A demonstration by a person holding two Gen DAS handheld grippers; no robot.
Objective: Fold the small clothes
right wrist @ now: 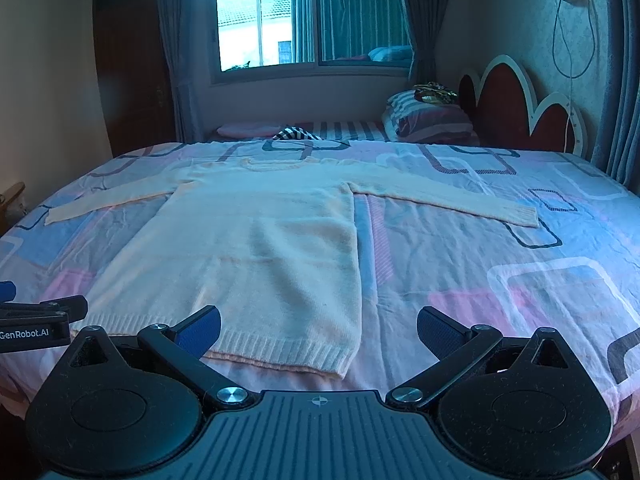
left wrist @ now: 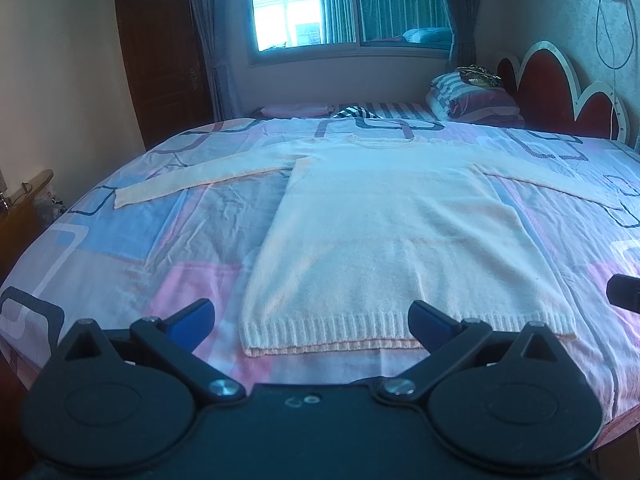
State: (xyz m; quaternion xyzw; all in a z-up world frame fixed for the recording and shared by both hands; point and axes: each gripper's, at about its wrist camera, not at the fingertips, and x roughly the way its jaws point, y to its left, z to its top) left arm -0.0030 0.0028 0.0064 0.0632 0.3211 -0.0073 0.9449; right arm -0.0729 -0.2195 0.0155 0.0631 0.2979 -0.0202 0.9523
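A pale cream knitted sweater (left wrist: 384, 232) lies flat on the bed, neck away from me, both sleeves spread out sideways; it also shows in the right wrist view (right wrist: 248, 248). My left gripper (left wrist: 312, 320) is open and empty, hovering just before the ribbed hem (left wrist: 360, 330). My right gripper (right wrist: 318, 330) is open and empty, above the hem's right corner (right wrist: 332, 360) and the sheet beside it. The right gripper's tip shows at the edge of the left wrist view (left wrist: 624, 292); the left gripper shows at the left edge of the right wrist view (right wrist: 36, 320).
The bed has a pink, blue and white patterned sheet (left wrist: 120, 248). Folded striped bedding (left wrist: 472, 100) and a red headboard (left wrist: 560, 92) stand at the far right. A wooden wardrobe (left wrist: 160, 52) and a window (left wrist: 304, 4) are behind. A wooden side table (left wrist: 20, 208) is left.
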